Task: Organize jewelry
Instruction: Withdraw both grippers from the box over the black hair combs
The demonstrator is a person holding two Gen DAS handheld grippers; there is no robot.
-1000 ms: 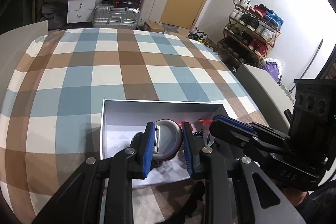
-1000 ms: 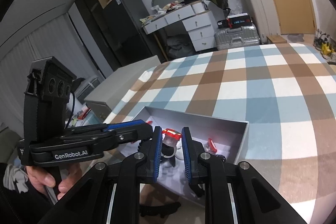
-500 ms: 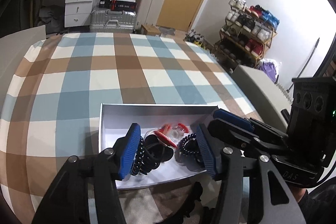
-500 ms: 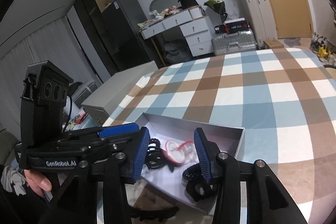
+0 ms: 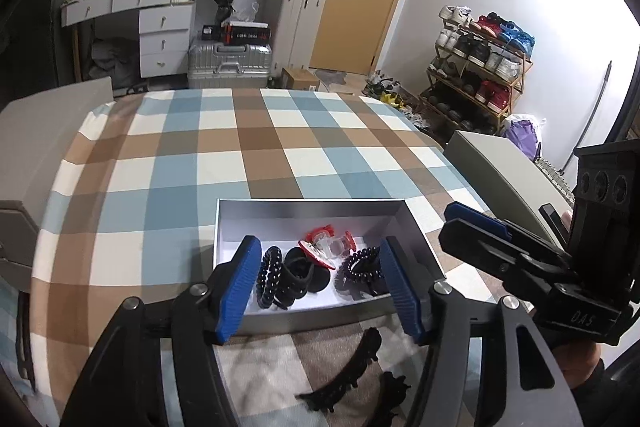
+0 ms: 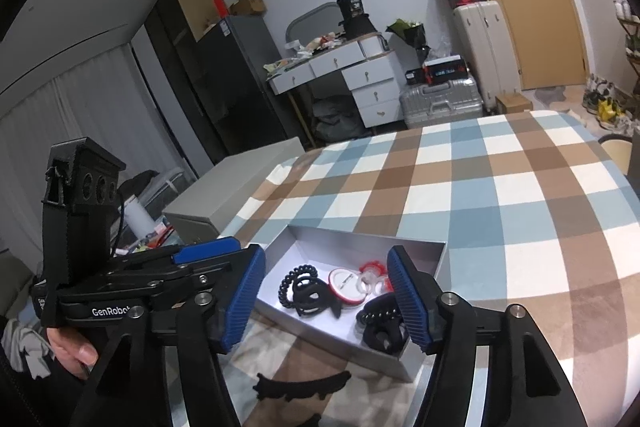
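While both hand-held grippers hang over a checked blue, brown and white bedspread [image 5: 248, 147], a shallow white gift box [image 5: 308, 213] sits at six o'clock in each wrist view, holding a small heap of hair accessories. The left gripper [image 5: 320, 287] has just been opening: its blue ribbed pads stand apart, pressing on nothing, with the box's contents showing in the gap below. The right gripper [image 6: 326, 297] has likewise just been spreading, its jaws wide and empty above the same box.

Inside the box, seen from the left wrist, a black beaded bracelet [image 5: 269, 277] lies at nine o'clock, touching a black claw clip [image 5: 300, 273]. A round red-rimmed badge [image 6: 345, 286] lies at the centre, beside a clear hair clip with red ends [image 5: 330, 245] at twelve o'clock. A dark spiral hair tie [image 5: 360, 267] rests at three o'clock, near the right wall.

Outside the box, just beyond its near wall, a long black toothed hair clip [image 5: 344, 377] lies on the bedspread. A person's hand [image 6: 72, 349] grips the left gripper's handle at eight o'clock in the right wrist view.
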